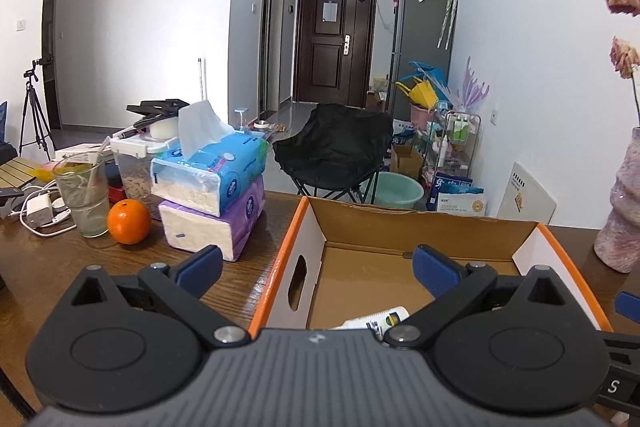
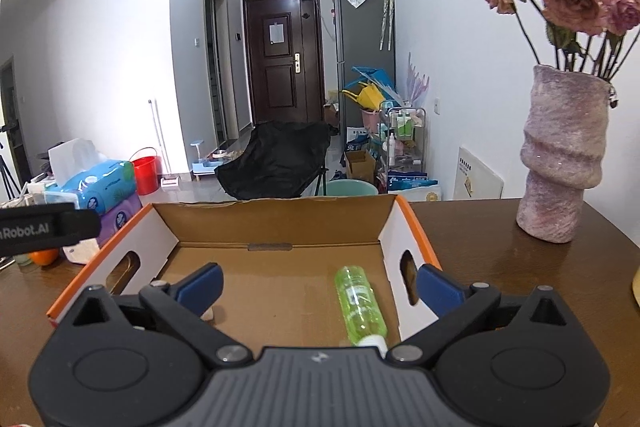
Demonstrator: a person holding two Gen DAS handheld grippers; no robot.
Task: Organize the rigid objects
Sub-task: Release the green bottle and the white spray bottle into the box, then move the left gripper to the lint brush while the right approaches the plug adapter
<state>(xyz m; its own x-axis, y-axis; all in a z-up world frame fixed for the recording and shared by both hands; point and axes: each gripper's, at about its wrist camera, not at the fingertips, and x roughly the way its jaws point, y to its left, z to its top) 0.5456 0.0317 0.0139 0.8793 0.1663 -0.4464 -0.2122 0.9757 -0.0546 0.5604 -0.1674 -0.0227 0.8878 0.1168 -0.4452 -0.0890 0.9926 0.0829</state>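
An open cardboard box with an orange rim (image 1: 280, 255) (image 2: 416, 227) sits on the dark wooden table. A green clear bottle with a white cap (image 2: 360, 303) lies on the box floor at its right side. A white labelled item (image 1: 380, 319) shows low in the box in the left wrist view, partly hidden by the gripper body. My left gripper (image 1: 318, 267) is open and empty, straddling the box's left wall. My right gripper (image 2: 320, 281) is open and empty, above the box's near right part, the bottle lying between its fingers.
Two stacked tissue packs (image 1: 212, 195), an orange (image 1: 129, 221), a glass with a straw (image 1: 84, 195) and a charger with cables (image 1: 38, 211) stand left of the box. A pink vase with dried roses (image 2: 560, 155) stands right of it. A black chair (image 1: 336, 147) is beyond the table.
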